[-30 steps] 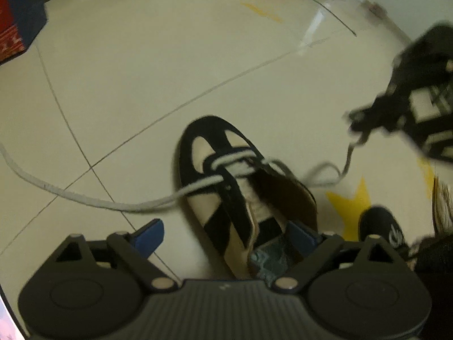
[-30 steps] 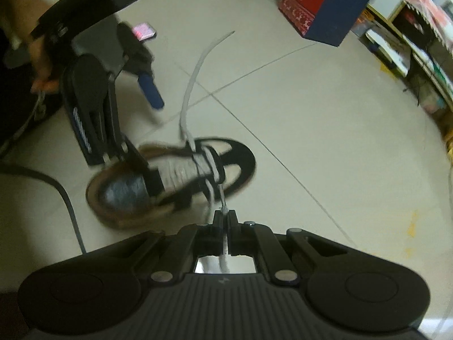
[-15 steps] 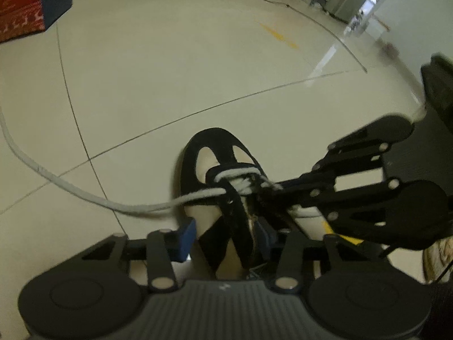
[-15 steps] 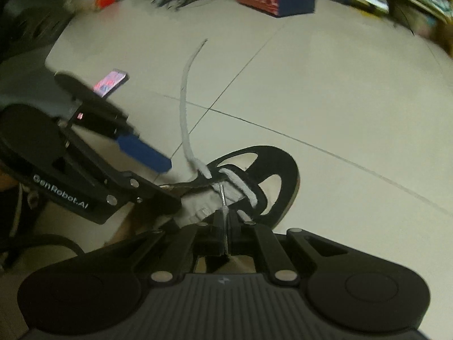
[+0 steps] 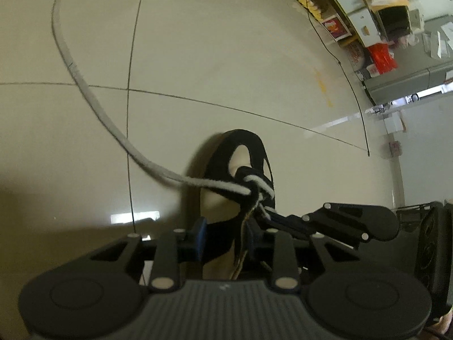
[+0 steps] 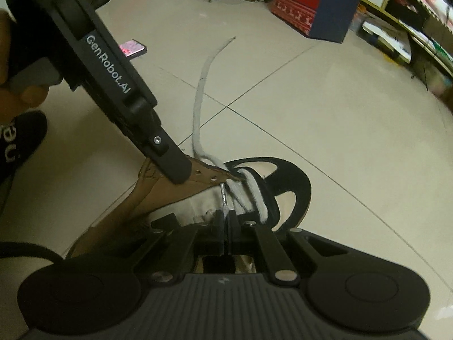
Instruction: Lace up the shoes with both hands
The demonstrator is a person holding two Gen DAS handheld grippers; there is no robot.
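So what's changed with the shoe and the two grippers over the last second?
The left gripper rolled, came down and is closing on the shoe's eyelet flap. The right gripper brought the lace tip down to the eyelets. The shoe and the loose lace end stayed on the floor.

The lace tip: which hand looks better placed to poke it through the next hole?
Right, probably: its tool pinches the lace tip just below the flap's holes. The left tool is closing on that flap.
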